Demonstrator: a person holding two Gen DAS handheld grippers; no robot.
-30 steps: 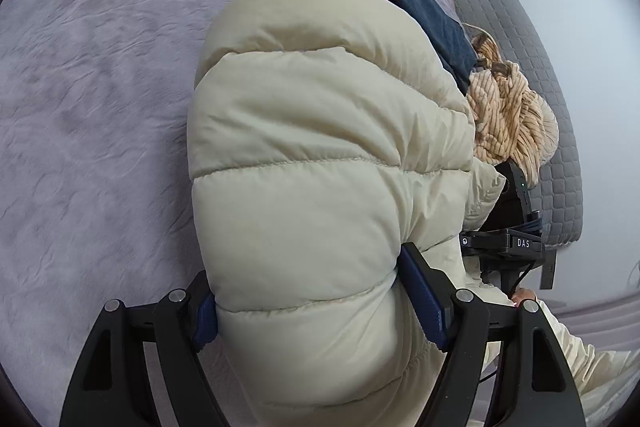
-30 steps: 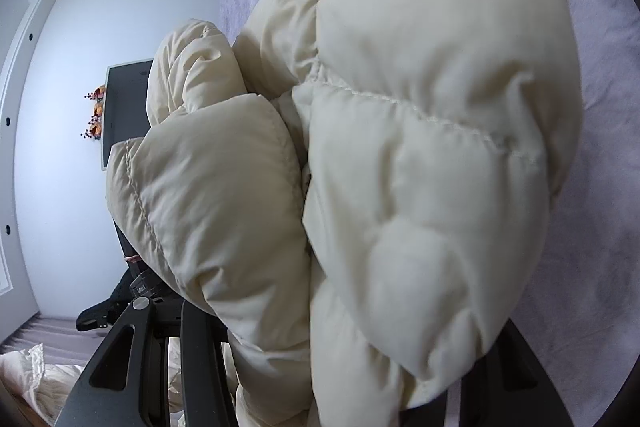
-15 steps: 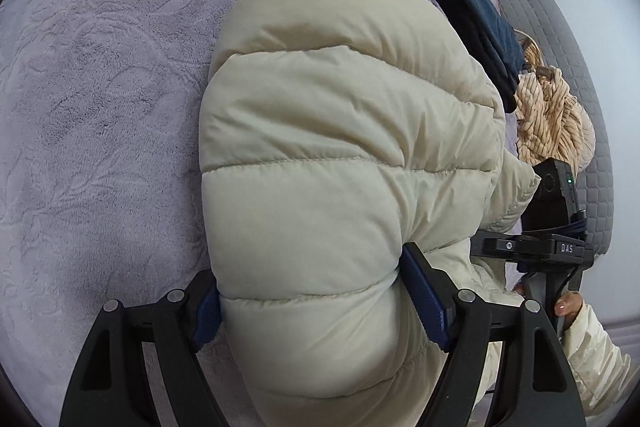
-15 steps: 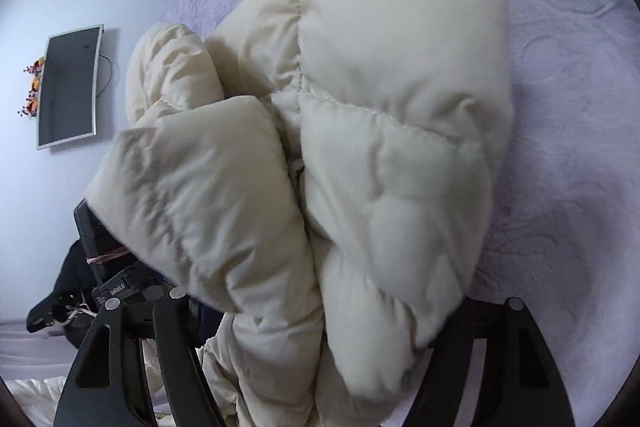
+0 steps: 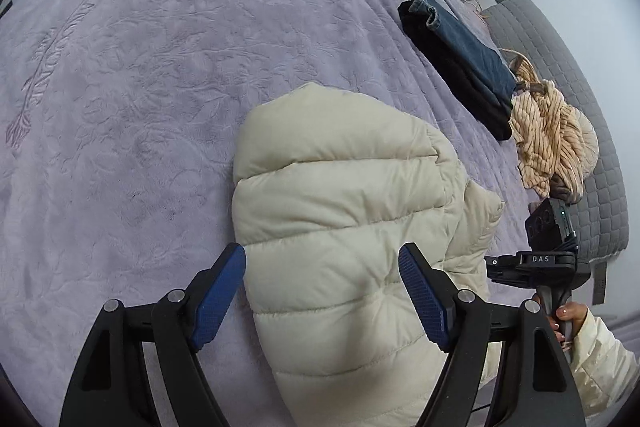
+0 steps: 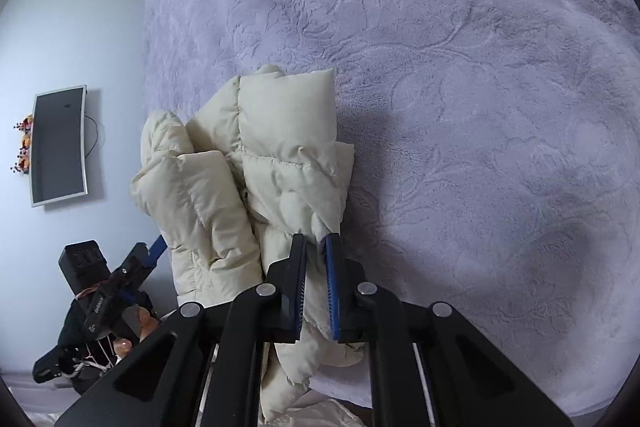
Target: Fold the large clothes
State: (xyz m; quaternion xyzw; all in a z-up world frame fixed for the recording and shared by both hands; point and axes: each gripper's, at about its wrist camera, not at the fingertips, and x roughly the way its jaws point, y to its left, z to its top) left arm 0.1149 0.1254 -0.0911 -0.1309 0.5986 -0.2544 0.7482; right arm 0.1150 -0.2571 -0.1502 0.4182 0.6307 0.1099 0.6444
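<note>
Cream puffer jacket (image 5: pixel 344 247) lies folded near the bed's (image 5: pixel 140 87) front edge on the lavender bedspread. Left gripper (image 5: pixel 322 287) stands spread around it, pads clear of the fabric. Right gripper's (image 6: pixel 316 259) jaws have just been closing and now pinch a jacket fold. Folded jeans (image 5: pixel 460 55) lie toward the bed's far right edge.

Setting: bedroom in a home; most of both wrist views is filled by a bed under a lilac embossed bedspread (image 5: pixel 160 75) with a leaf pattern; grey quilted headboard (image 5: pixel 576 115) at 3 o'clock in the left wrist view; folded jeans (image 5: pixel 460 59) and a bundled striped garment (image 5: pixel 548 135) lie on the bed at 2 o'clock, just beside each other; wall-mounted flat screen (image 6: pixel 59 145) on a plain pale wall at 9 o'clock in the right wrist view; small decorative berries (image 6: pixel 25 147) at its outer edge.
</note>
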